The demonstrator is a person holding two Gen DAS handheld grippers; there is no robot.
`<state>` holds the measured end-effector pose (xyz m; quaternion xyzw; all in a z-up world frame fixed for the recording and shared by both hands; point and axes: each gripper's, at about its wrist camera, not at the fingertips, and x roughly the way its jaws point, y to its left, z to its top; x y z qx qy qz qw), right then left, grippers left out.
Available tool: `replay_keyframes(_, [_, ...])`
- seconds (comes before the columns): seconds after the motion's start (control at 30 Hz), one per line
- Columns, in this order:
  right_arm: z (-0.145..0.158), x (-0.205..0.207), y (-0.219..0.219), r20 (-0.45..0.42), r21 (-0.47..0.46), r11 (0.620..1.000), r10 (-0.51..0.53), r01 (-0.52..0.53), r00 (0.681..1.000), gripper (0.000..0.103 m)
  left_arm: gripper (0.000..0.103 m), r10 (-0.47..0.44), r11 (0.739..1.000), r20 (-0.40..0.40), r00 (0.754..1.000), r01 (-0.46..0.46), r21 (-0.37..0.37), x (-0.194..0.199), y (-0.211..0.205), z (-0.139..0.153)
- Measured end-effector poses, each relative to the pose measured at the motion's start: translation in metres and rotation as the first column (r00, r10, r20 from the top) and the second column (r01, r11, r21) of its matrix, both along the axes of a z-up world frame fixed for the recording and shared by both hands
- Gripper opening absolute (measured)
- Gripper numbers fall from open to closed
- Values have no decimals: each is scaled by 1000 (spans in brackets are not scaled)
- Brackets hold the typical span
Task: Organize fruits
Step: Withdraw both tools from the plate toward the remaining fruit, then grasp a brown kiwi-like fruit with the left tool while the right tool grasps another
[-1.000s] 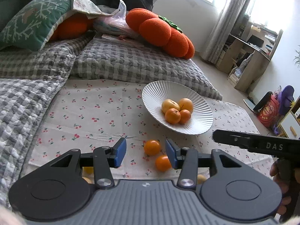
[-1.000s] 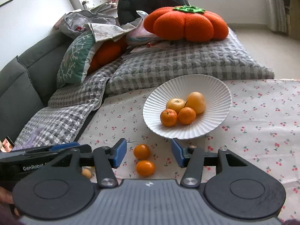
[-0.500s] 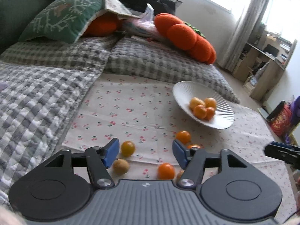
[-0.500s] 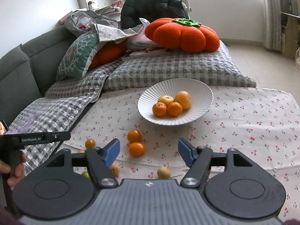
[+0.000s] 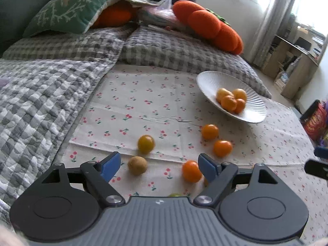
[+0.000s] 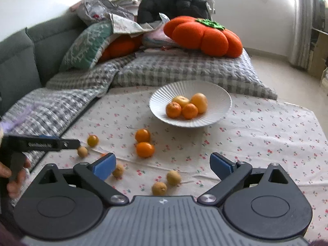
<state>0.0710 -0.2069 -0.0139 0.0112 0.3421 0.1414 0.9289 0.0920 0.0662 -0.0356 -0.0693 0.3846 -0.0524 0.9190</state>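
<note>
A white ribbed bowl [image 5: 254,110] [image 6: 162,96] holds several oranges [image 6: 189,110] on the cherry-print cloth. Loose fruit lies in front of it: two oranges [image 6: 144,149] side by side, a yellow-orange fruit [image 5: 146,144], a tan fruit [image 5: 137,165], an orange [image 5: 191,171] by my left gripper's right finger, and tan fruits [image 6: 173,177] near my right gripper. My left gripper [image 5: 158,166] is open and empty above the loose fruit. My right gripper [image 6: 163,165] is open and empty. The left gripper also shows in the right wrist view [image 6: 67,143].
A grey checked quilt [image 5: 41,94] lies on the left and behind the cloth. Orange pumpkin cushions [image 6: 203,35] and a green pillow [image 5: 69,14] sit at the back. A wooden shelf [image 5: 295,65] stands at the right.
Both grippers have pulled back from the bowl and opened wider. The left gripper has swung left, bringing more loose fruit into view. The fruit has not moved.
</note>
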Motion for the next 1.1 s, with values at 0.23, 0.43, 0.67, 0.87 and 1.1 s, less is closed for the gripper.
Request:
replay_keyframes(0.23, [-9, 2, 3, -13, -59, 998, 7, -8, 1000, 97, 79, 72, 997, -50, 996, -73, -20, 10, 12, -11])
replay_keyframes(0.43, [-17, 9, 1, -49, -59, 998, -6, 3, 999, 85, 79, 103, 993, -89, 991, -108, -44, 18, 18, -18])
replay_keyframes(0.67, [-24, 9, 14, -54, -65, 995, 73, -76, 996, 72, 70, 102, 992, -128, 987, -111, -64, 27, 22, -26])
replay_keyframes(0.87, [-35, 12, 38, -48, -69, 982, 170, -173, 984, 63, 59, 105, 990, -179, 978, -120, -78, 40, 21, -45])
replay_keyframes(1.1, [-55, 20, 82, -47, -143, 938, 313, -317, 948, 49, 22, 85, 996, -137, 987, -87, -11, 43, 14, -46])
